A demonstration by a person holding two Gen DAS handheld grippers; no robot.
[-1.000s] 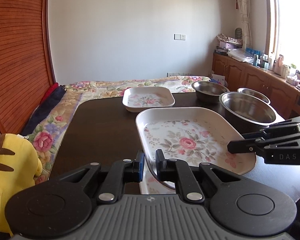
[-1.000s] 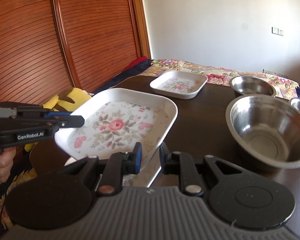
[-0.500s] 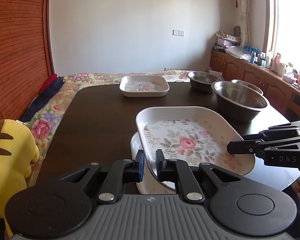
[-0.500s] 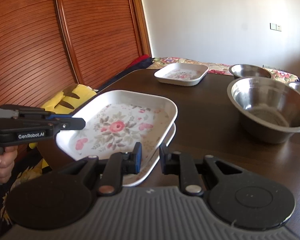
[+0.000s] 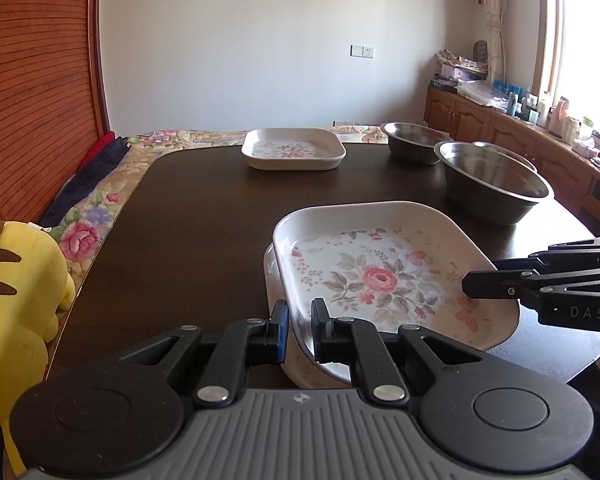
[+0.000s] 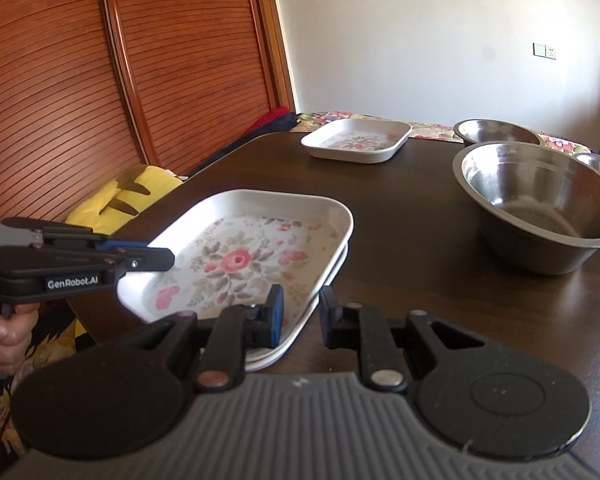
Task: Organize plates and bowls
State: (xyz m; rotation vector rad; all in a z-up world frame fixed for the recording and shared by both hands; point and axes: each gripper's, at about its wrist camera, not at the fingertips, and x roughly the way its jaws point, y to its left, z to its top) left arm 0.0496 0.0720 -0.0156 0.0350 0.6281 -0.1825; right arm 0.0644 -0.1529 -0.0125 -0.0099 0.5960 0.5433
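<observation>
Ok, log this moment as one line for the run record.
step: stacking plates | left gripper: shut on top plate rim | right gripper: open around rim | below: second plate | table

Home, a lived-in bedroom or spare room. Dark wooden surface (image 5: 204, 216) stands beside a bed with floral bedspread (image 5: 100, 216); yellow plush toy (image 5: 16, 300) lies at its near end. Slatted wooden wardrobe doors (image 6: 100, 80) along one wall, plain white wall with a light switch (image 5: 361, 51). Wooden cabinets (image 5: 500, 132) under a sunlit window (image 5: 588, 40), top cluttered with bottles and papers. Curtain (image 5: 492, 12) beside the window. Floral plates and steel bowls on the surface.
</observation>
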